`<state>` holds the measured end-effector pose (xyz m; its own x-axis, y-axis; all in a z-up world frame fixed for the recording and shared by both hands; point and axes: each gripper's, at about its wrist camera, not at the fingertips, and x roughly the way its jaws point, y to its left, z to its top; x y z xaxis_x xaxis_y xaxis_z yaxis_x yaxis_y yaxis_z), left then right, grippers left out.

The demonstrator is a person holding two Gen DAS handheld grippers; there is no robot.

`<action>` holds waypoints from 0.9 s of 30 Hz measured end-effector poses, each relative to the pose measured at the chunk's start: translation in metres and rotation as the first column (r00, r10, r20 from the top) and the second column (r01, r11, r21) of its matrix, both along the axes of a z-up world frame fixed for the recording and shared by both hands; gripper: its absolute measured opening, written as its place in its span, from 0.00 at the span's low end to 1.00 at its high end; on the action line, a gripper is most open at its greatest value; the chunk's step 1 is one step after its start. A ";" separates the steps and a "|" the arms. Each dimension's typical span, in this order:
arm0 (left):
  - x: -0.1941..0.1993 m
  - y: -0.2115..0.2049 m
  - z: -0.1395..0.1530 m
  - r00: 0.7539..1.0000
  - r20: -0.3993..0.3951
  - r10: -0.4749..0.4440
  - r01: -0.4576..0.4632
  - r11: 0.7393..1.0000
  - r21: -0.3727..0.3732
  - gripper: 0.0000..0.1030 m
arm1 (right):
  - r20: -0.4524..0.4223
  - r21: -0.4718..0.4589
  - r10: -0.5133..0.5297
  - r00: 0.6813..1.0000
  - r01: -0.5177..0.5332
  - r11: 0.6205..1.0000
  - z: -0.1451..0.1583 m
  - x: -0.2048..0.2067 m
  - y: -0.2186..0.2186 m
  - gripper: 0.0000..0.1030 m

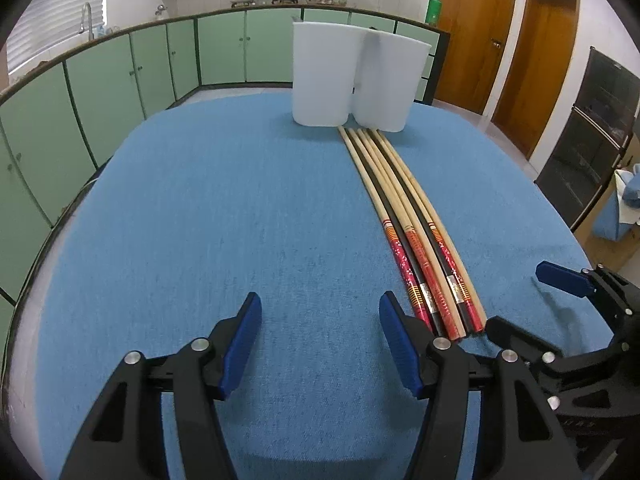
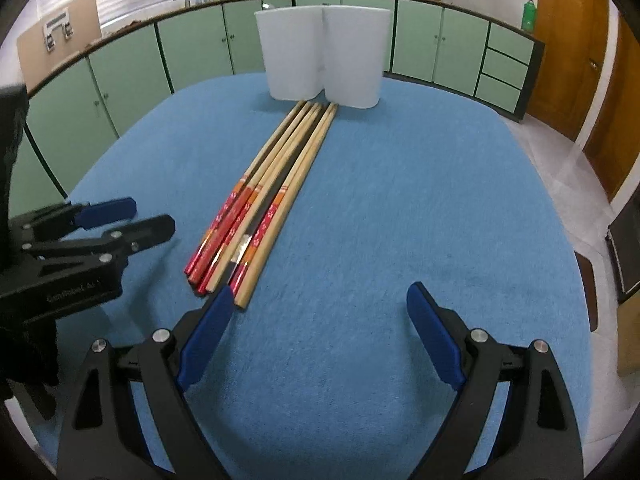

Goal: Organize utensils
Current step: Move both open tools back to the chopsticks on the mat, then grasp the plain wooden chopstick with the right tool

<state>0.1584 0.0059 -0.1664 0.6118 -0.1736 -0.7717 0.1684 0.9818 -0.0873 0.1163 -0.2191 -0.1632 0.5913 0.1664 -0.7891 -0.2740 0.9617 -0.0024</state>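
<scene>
- A table under a blue cloth (image 1: 240, 208) fills both wrist views; its rounded edges curve away on the left, right and far sides, with green cabinets (image 1: 132, 72) beyond the left and far edges.
- A bundle of chopsticks (image 1: 404, 216) lies flat on the cloth, a little right of centre in the left wrist view and left of centre in the right wrist view (image 2: 276, 184).
- The long axis of the bundle runs near to far. The red patterned handle ends point toward the near edge; the plain wooden tips point far, stopping just beside two white containers (image 1: 352, 76).
- The white containers stand upright and touching each other near the far edge (image 2: 324, 56).
- The left gripper (image 1: 320, 344) hovers over bare cloth just left of the handle ends. Its blue fingers are parted about halfway and clasp nothing; its right finger (image 1: 396, 344) sits right beside the outermost handle, and contact cannot be told.
- The right gripper (image 2: 320, 332) hovers just right of the handle ends, fingers spread wide with only cloth between them.
- Wide bare cloth lies left of the bundle and right of it, out to both table edges.
</scene>
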 end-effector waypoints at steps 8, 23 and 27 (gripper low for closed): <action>-0.002 0.001 -0.001 1.000 -0.004 -0.005 0.005 1.000 0.006 0.60 | -0.014 -0.048 -0.009 1.000 0.008 0.999 -0.003 0.002 -0.004 0.83; -0.006 0.000 -0.002 1.000 -0.003 -0.020 0.020 1.000 0.018 0.62 | -0.017 0.041 -0.019 1.000 0.020 0.999 -0.003 0.000 -0.013 0.46; -0.008 -0.003 -0.002 0.999 -0.005 -0.034 0.034 0.999 0.020 0.63 | -0.007 0.031 0.009 1.000 -0.009 0.999 -0.001 -0.003 -0.007 0.23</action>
